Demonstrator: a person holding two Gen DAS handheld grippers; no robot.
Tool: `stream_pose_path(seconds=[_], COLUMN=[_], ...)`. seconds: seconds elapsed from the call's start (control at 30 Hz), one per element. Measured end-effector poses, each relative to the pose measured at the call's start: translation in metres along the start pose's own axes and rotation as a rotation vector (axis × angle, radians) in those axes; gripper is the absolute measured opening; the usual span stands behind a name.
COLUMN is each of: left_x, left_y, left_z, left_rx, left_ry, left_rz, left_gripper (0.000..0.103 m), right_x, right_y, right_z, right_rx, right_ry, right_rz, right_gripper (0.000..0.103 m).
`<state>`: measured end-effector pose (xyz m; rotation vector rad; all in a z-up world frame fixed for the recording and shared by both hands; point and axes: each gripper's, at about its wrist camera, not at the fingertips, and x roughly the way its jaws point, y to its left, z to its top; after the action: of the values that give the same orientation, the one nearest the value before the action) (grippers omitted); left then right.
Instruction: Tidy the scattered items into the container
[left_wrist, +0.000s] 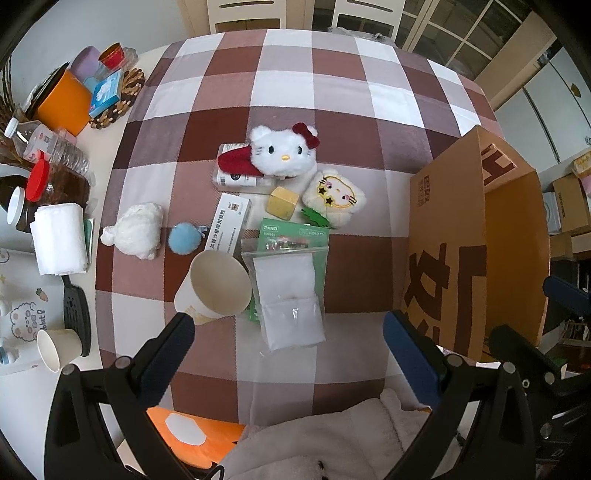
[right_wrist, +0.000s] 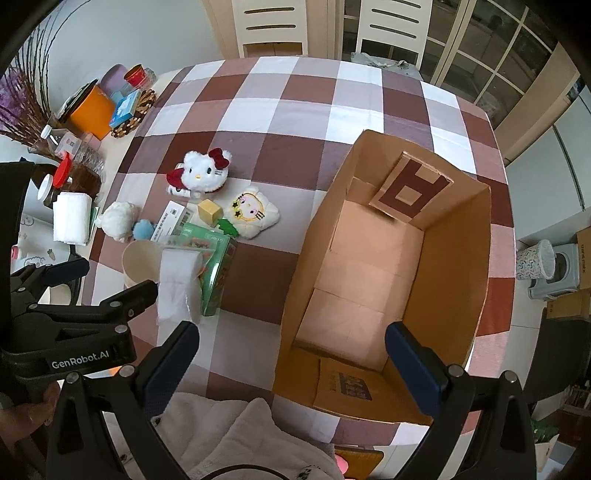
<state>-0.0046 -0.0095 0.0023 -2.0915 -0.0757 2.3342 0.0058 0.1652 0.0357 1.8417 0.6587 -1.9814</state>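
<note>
An open, empty cardboard box stands on the right of the checked tablecloth; its side shows in the left wrist view. Scattered items lie left of it: a Hello Kitty plush, a cream cat plush, a yellow block, a white medicine box, a blue pompom, a white fluffy toy, a paper cup, a clear zip bag on a green packet. My left gripper is open above the bag. My right gripper is open above the box's near end.
Clutter crowds the table's left edge: an orange box, a water bottle, a red-lidded jar, folded white tissue, a second paper cup. Chairs stand behind the table.
</note>
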Motion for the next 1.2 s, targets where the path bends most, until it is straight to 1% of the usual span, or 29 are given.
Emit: stream_pose_path(seconds=[0.93,1.2], left_x=[0.0012,0.0031], left_y=[-0.0037,0.0007], left_z=[-0.0019,-0.0031], left_rx=[0.016,0.009], left_ry=[0.007,0.011], left_rz=[-0.008,-0.009], left_gripper=[0.103,0.103], right_x=[-0.0005,-0.0034], right_y=[0.0034,0.0093], right_z=[0.0013,0.0042], right_rx=[0.024,0.035], right_ry=[0.003,-0.011], right_rz=[-0.016,-0.014], right_gripper=[0.103,0.103])
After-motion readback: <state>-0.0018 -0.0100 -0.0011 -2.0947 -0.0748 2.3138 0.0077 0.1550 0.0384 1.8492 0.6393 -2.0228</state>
